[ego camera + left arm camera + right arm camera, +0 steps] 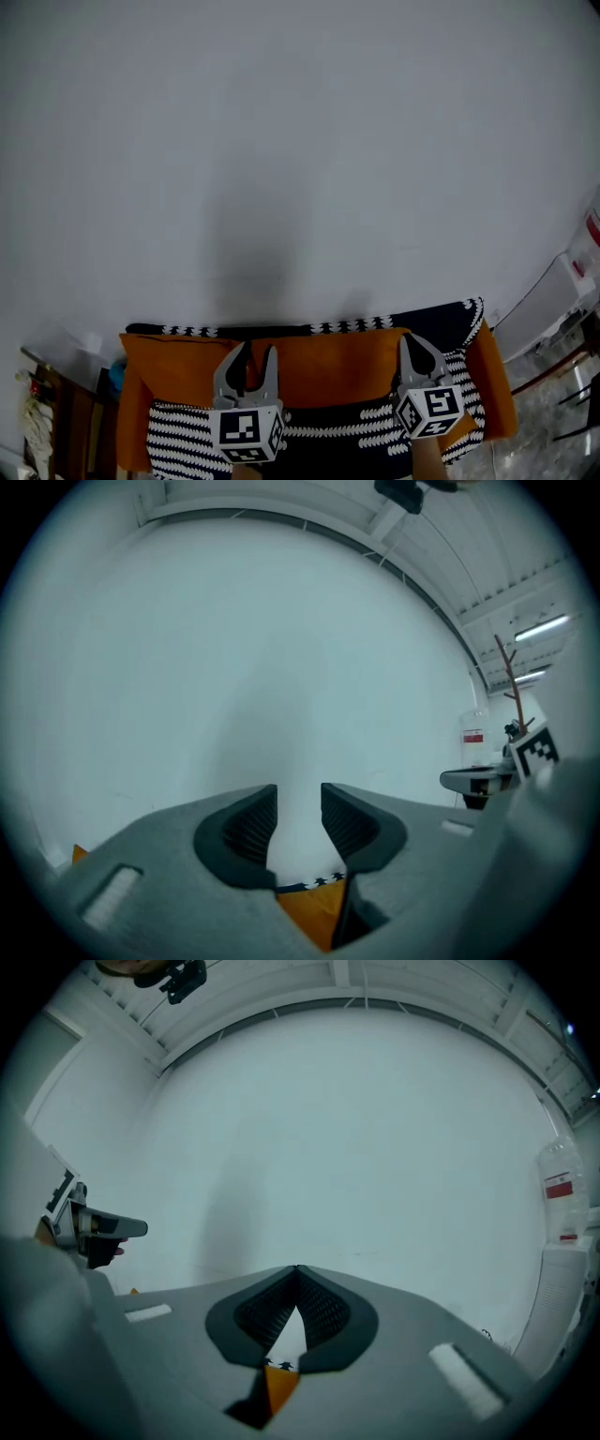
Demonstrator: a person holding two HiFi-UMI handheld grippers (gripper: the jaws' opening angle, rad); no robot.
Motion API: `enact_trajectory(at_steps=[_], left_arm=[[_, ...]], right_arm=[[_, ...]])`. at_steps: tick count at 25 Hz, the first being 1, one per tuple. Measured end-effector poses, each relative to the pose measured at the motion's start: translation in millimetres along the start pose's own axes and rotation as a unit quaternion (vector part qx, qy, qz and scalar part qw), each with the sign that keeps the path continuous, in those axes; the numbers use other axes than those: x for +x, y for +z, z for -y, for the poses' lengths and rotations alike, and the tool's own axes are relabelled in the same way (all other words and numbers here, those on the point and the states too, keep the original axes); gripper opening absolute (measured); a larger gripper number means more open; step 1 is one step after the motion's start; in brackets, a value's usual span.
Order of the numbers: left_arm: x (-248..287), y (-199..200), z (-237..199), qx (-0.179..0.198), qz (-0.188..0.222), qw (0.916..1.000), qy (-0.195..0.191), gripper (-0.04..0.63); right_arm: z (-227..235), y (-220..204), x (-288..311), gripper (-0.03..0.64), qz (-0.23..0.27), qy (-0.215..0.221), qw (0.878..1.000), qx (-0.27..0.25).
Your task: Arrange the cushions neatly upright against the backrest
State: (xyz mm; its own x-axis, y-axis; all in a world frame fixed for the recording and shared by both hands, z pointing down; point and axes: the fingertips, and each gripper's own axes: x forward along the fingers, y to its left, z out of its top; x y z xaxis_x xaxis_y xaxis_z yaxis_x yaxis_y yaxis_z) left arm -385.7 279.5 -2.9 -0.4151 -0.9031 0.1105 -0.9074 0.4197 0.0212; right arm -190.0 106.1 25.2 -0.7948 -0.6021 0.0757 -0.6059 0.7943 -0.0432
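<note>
- You are holding the left gripper (257,352) at the bottom of the head view, with its marker cube (247,433) nearest to you. Its two jaws are standing apart. In the left gripper view (298,803) only the white wall is showing in the gap, so nothing is sitting between them.
- You are holding the right gripper (418,349) to the right of it, well apart from it. In the right gripper view (297,1275) its jaws are meeting at the tips and pinching nothing; a little wall and a bit of orange are showing through the small opening under the tips.
- The black and white striped fabric (178,433) is lying below and around both grippers.
- The orange cushions (323,361) are standing in a row against the backrest (441,319), just ahead of both grippers. Both grippers are pointing over them. I cannot tell if the jaws are touching them.
- The black cover (281,330) with white edge motifs is running along the top of the backrest, just above the cushions.
- The white wall (300,141) is rising behind the sofa and is filling most of every view.
- A white box (548,305) is standing by the wall, to the right of the sofa.
</note>
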Motion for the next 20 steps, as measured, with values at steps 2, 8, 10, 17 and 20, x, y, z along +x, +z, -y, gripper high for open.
enact_trajectory(at_steps=[2,8,10,17,20], left_arm=[[-9.6,9.3,3.9,0.004,0.007,1.0000,-0.001,0.152],[-37.8,27.6,9.3,0.003,0.025,0.9996,0.009,0.105],[-45.8,32.1,12.2,-0.005,0.031,0.9995,0.008,0.063],[-59.3,43.0,18.4,-0.005,0.045,0.9989,0.008,0.005],[-64.4,42.8,15.3,-0.012,0.047,0.9987,0.012,0.005]], right_arm=[[-6.9,10.1,-8.0,0.009,0.007,0.001,1.000,0.002],[-28.6,31.6,-29.1,0.009,0.021,0.005,1.000,-0.016],[-34.8,35.3,-35.1,0.009,0.024,0.005,1.000,-0.016],[-50.1,41.2,-42.4,0.009,0.031,0.012,0.999,-0.003],[-56.2,42.8,-42.5,0.009,0.032,0.016,0.999,-0.008]])
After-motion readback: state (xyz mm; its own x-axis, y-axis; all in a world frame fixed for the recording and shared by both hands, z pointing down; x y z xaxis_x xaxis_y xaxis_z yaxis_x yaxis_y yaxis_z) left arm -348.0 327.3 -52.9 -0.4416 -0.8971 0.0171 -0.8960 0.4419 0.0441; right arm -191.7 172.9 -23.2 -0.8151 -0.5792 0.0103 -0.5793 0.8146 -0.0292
